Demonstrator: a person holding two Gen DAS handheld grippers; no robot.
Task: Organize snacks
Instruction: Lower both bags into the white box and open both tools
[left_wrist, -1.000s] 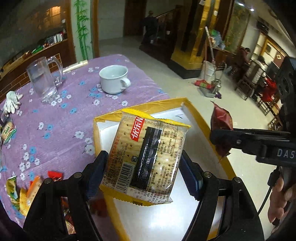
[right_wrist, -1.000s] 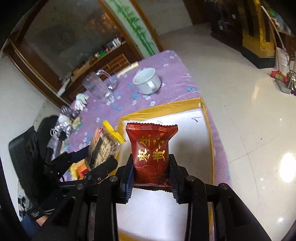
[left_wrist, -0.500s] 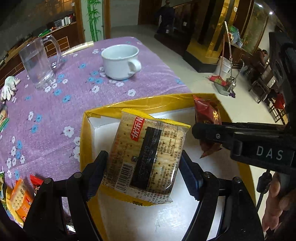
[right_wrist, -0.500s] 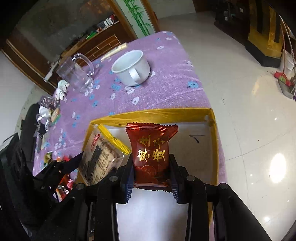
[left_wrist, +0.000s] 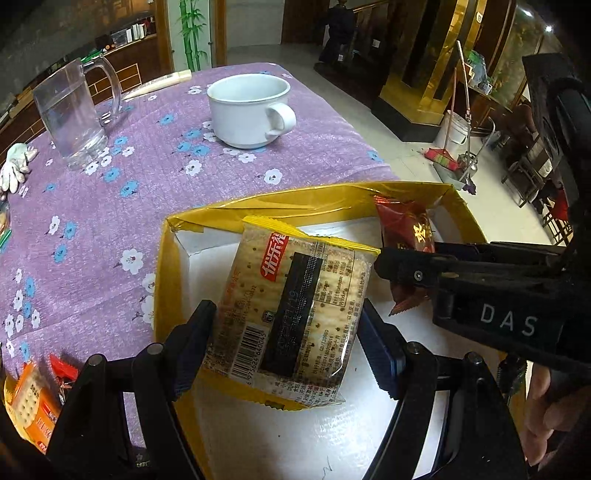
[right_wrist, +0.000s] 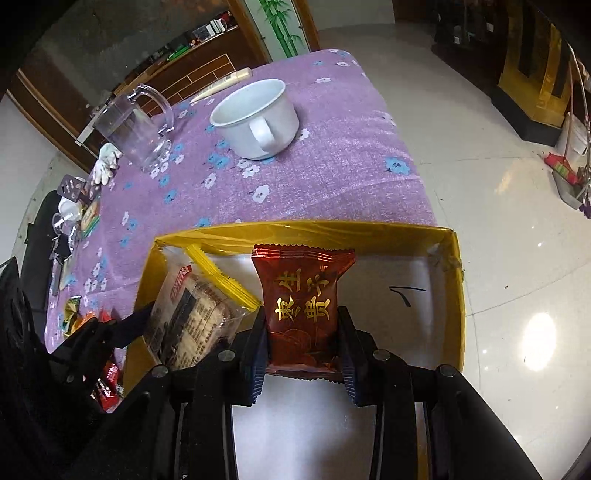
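Note:
A clear cracker pack (left_wrist: 291, 306) with yellow ends is clamped between the pads of my left gripper (left_wrist: 286, 343), held over the white floor of a yellow-rimmed box (left_wrist: 258, 205). My right gripper (right_wrist: 301, 341) is shut on a dark red snack packet (right_wrist: 303, 302) with gold characters, held upright above the same box (right_wrist: 332, 229). In the left wrist view the red packet (left_wrist: 404, 225) and the right gripper's black body (left_wrist: 476, 280) sit just right of the crackers. In the right wrist view the cracker pack (right_wrist: 192, 314) shows at left.
A white cup (left_wrist: 251, 107) and a glass mug (left_wrist: 74, 114) stand on the purple flowered tablecloth (left_wrist: 110, 206) beyond the box. Several loose snack packets (left_wrist: 33, 398) lie at the left edge. The box sits at the table's corner, with tiled floor (right_wrist: 517, 258) to the right.
Both grippers have come down and forward over the box with their packets still held. The red packet now sits lower, inside the box's far rim.

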